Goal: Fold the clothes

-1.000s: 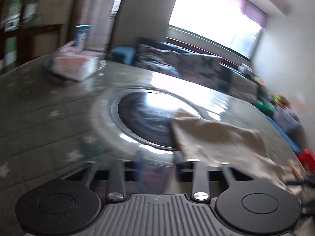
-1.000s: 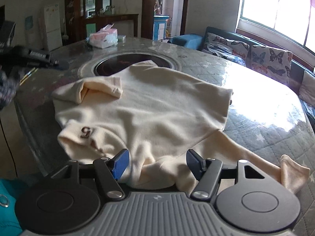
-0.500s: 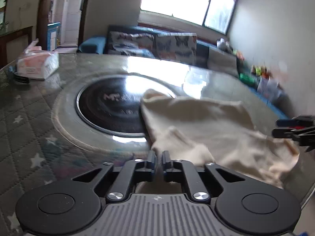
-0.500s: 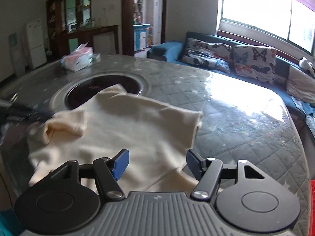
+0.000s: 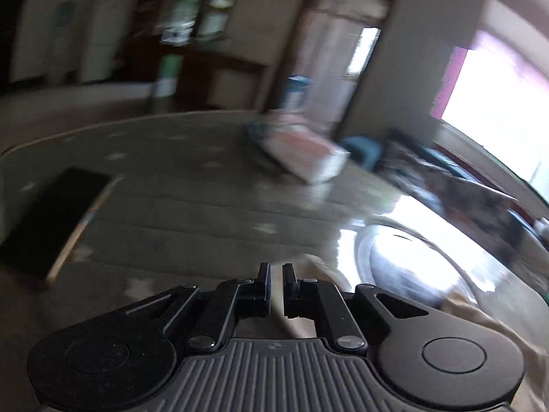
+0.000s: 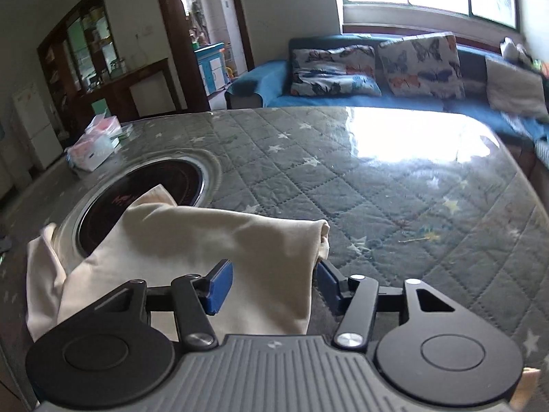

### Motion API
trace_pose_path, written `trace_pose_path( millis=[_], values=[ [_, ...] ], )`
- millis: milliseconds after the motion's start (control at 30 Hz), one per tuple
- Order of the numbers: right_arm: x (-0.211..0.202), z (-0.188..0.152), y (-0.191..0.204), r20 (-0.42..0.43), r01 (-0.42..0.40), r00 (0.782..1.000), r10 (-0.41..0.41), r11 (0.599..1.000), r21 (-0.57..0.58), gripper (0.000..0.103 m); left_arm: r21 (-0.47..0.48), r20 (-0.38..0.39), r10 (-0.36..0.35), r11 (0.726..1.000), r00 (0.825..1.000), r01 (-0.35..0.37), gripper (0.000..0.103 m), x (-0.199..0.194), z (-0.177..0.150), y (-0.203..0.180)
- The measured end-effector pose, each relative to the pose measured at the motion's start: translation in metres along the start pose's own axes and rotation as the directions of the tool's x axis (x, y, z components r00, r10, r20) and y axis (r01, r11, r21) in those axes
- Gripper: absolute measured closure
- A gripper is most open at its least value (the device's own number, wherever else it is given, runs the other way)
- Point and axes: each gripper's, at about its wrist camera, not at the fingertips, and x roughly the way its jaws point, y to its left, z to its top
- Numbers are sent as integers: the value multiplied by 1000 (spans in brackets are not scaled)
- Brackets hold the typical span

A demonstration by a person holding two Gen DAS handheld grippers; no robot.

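Right wrist view: my right gripper had its blue-padded fingers spread wide, gripping nothing, with the cream garment lying between and beyond them. The garment lay folded on the quilted, star-printed table cover, its far corner overlapping the round black cooktop set into the table and its right-hand folded edge ending just ahead of the right finger. A tissue pack sat well apart at the table's far left, with a blue sofa beyond. Left wrist view: heavily blurred. My left gripper had its fingers drawn nearly together, and pale cloth showed in the narrow gap; I could not tell whether they pinched it. A dark flat object lay at the left.
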Motion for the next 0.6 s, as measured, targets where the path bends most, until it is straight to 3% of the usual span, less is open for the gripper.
trace_pose_path(
  millis=[100, 167, 233, 467, 600],
  values=[
    [12, 5, -9, -16, -31, 999, 32, 998, 62, 48, 31, -45, -24, 999, 999, 26, 89, 11, 11, -8],
    [20, 9, -15, -26, -51, 998, 54, 994, 97, 49, 105, -71, -71, 991, 995, 78, 78, 17, 13, -30],
    [29, 13, -18, -34, -73, 996, 78, 990, 122, 48, 174, -104, -120, 975, 987, 137, 60, 24, 12, -55],
    [54, 25, -22, -38, -100, 993, 108, 980, 171, 49, 326, -239, -240, 893, 941, 310, 54, 63, 2, -141],
    [64, 29, -27, -38, -110, 992, 119, 975, 193, 61, 398, -282, -248, 849, 927, 348, 53, 87, -9, -181]
  ],
)
